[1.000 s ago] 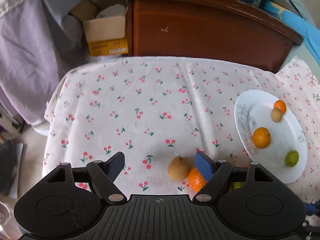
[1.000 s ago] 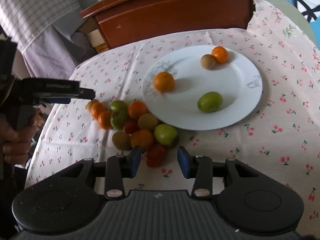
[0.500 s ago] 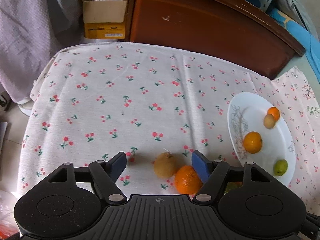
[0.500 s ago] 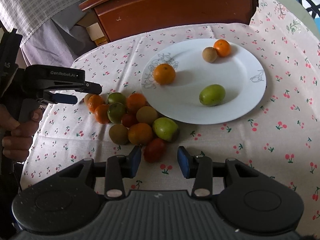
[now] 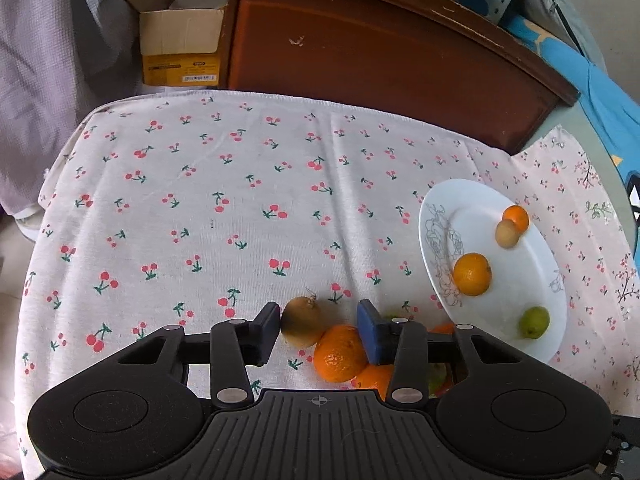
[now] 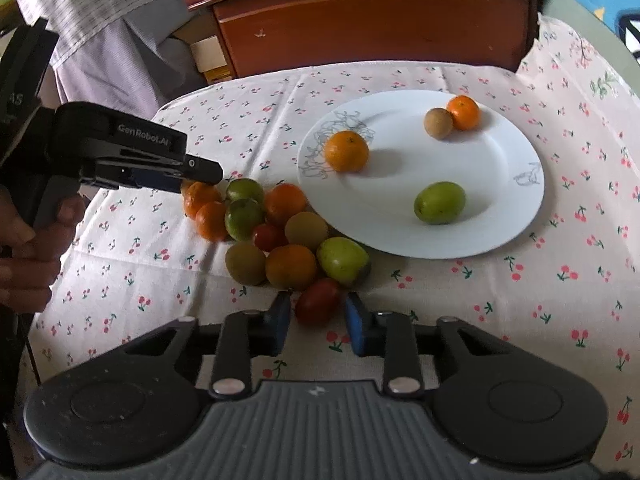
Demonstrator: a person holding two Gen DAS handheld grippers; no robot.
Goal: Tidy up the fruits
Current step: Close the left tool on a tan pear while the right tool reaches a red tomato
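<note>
A white plate with a grey line drawing at its rim lies flat on the cloth, holding four fruits well apart from the pile: an orange, a green fruit, and a brown fruit touching a smaller orange. Just beside the plate's near-left edge sits a heap of loose fruit — oranges, green, brown and red ones, all touching. At its near end lies a red fruit.

Fruit pile crowds plate (left cloth bare).
</note>
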